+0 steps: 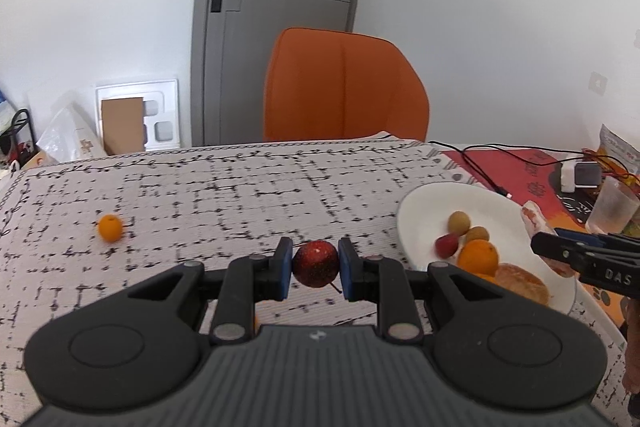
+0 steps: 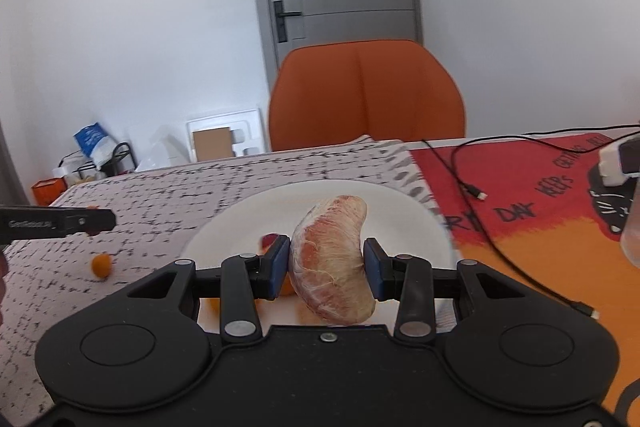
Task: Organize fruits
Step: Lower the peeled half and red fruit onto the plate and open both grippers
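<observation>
My left gripper [image 1: 315, 263] is shut on a small dark red fruit [image 1: 316, 263] and holds it above the patterned tablecloth, left of the white plate [image 1: 424, 211]. The plate holds an orange [image 1: 478, 257], a red fruit [image 1: 446, 245], two tan round fruits [image 1: 459, 221] and a peeled citrus piece [image 1: 522, 287]. My right gripper [image 2: 326, 263] is shut on a pomelo segment [image 2: 332, 259] and holds it over the plate [image 2: 248, 223]. A small orange kumquat [image 1: 110, 227] lies on the cloth at the left; it also shows in the right wrist view [image 2: 101, 264].
An orange chair [image 1: 344, 87] stands behind the table. A red and orange mat [image 2: 540, 211] with a black cable [image 2: 472, 187] lies to the right. A plastic cup [image 1: 612, 207], a charger [image 1: 580, 177] and a snack bag [image 1: 618, 145] stand at far right.
</observation>
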